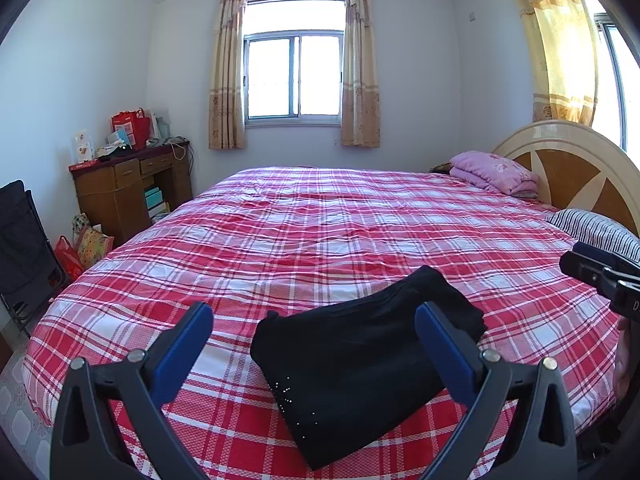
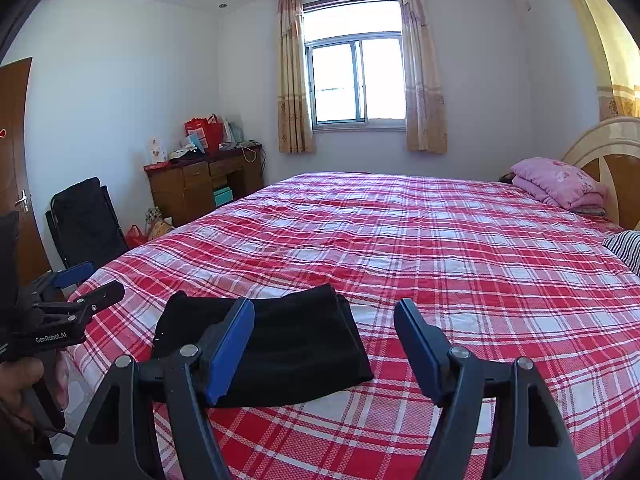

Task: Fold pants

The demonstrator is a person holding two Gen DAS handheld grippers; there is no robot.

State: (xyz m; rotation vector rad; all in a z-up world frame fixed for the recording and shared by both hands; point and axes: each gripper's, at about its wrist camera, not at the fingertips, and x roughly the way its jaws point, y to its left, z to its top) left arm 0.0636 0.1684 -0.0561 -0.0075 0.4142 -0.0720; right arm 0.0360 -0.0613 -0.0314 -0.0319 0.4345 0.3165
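- Black pants (image 1: 360, 368) lie folded in a compact bundle on the bed (image 1: 320, 232), near its front edge, on the red plaid sheet.
- We hold our left tongs (image 1: 314, 344) spread wide above the bundle, grasping nothing.
- Our right tongs (image 2: 324, 344) are also released, just to the right of the pants, not touching them.

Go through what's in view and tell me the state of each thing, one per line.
Black pants: folded into a compact stack, lying on the bed.
Left gripper: open, holding nothing.
Right gripper: open, holding nothing.
Curtains: drawn aside.
Pink quilt: folded by the headboard.
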